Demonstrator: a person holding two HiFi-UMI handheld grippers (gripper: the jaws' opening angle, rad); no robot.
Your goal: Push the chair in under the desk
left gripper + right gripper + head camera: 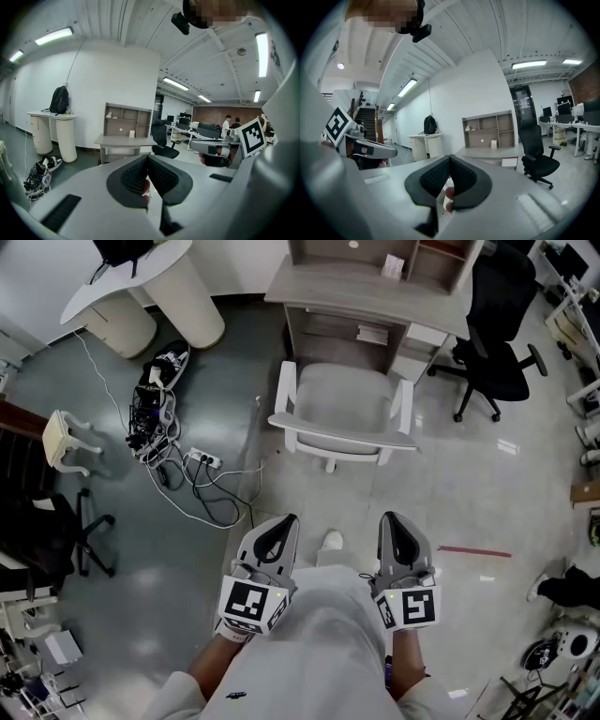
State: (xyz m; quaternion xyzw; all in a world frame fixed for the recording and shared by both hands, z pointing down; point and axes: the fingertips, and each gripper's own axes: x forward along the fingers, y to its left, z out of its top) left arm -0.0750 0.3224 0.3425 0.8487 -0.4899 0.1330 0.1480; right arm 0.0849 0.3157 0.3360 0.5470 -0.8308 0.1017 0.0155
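A white armchair [342,409] stands on the floor with its back toward me, facing the grey desk [375,296] with a shelf unit on top. Its seat is still outside the desk. My left gripper [284,521] and right gripper [394,519] are side by side near me, well short of the chair's back, both shut and holding nothing. In the left gripper view the shut left gripper [146,157] points toward the desk [123,139]. The right gripper [450,157] does the same toward the desk [490,151]. The armchair is hidden behind the jaws in both gripper views.
A black office chair [502,343] stands right of the desk. Cables and a power strip [187,465] lie on the floor at left, by a white pedestal table [141,296] and a cream stool [66,442]. A red tape strip [473,551] marks the floor at right.
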